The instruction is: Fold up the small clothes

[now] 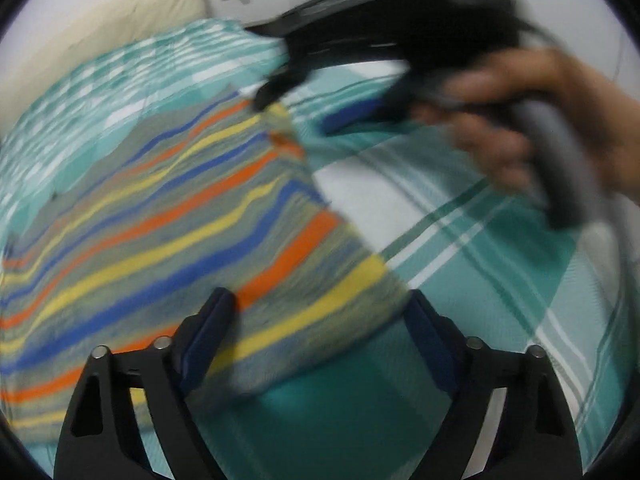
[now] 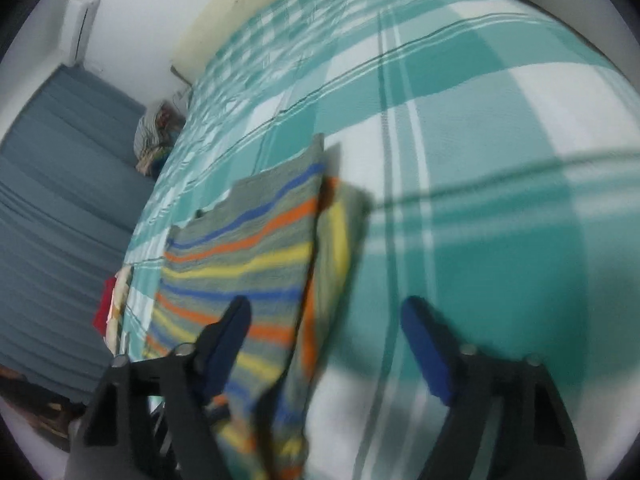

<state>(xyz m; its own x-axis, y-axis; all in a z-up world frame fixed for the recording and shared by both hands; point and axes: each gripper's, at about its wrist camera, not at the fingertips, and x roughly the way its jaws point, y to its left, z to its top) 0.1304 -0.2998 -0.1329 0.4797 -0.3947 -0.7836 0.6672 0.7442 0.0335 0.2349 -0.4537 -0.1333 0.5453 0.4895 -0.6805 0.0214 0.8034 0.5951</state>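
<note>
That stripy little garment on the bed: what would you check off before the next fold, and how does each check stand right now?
1. Left gripper open and free of cloth: ok, fingers spread wide.
2. Right gripper open: ok, nothing between its fingers.
3. Striped garment lying on the plaid bedsheet: ok.
4. One side already folded over: ok, a narrow flap lies along its right edge in the right wrist view.
5. Cloth smooth and flat: cannot tell, both views are blurred.
6. Grippers apart from each other: ok, the right one sits at the garment's far corner in the left wrist view.
</note>
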